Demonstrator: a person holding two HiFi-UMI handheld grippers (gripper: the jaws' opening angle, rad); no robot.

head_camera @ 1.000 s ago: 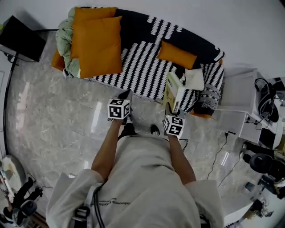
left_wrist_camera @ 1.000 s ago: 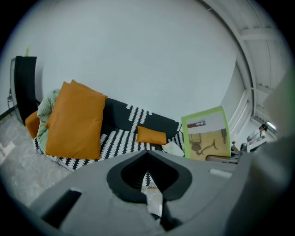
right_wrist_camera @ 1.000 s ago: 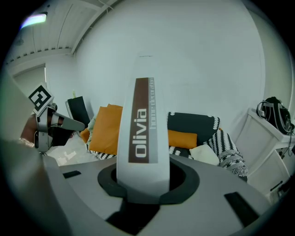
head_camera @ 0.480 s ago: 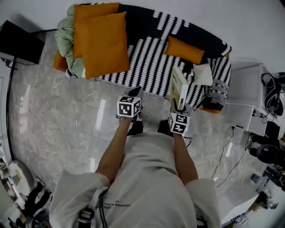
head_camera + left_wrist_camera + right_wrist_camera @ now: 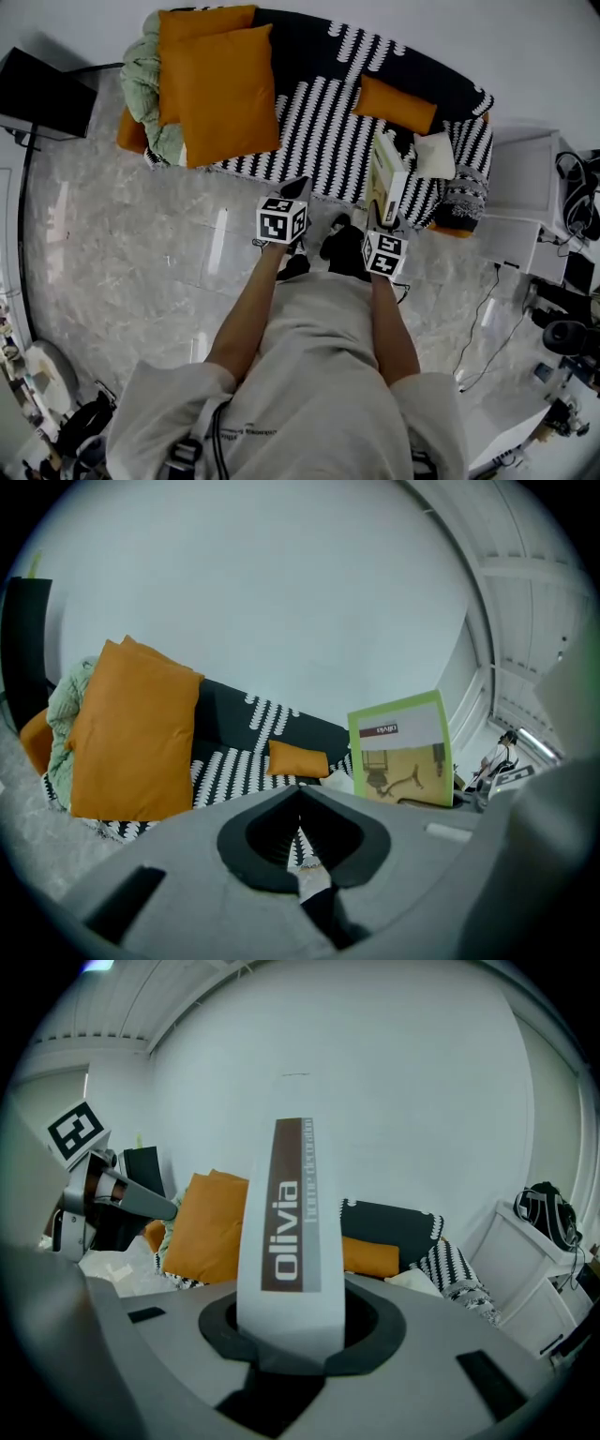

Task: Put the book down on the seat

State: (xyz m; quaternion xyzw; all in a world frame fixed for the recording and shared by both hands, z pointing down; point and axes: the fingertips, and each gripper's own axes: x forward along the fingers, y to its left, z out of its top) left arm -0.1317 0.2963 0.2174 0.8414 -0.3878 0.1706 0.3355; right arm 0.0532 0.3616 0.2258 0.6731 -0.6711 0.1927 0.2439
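1. Floor: pale, glossy marble-pattern tiles; the person stands on it facing the sofa, both forearms reaching forward
2. Sofa: black-and-white striped cover over the seat, dark back against the white wall
3. Large orange cushions: stacked at the sofa's left end in the head view, lying over a pale green blanket
4. Small orange cushion: against the sofa back towards the right end; a white cushion lies just beyond it
5. Book: held upright on its lower edge, above the seat's front edge near the right end, close to the white cushion; whether it touches the seat cannot be told. White spine with a brown band reading "olivia"; green-bordered cover faces the left side
6. Right hand-held gripper: jaws partly apart, clamped on the book's lower spine end
7. Left hand-held gripper: jaw tips together, nothing between them; held over the floor just short of the seat, left of the book and apart from it
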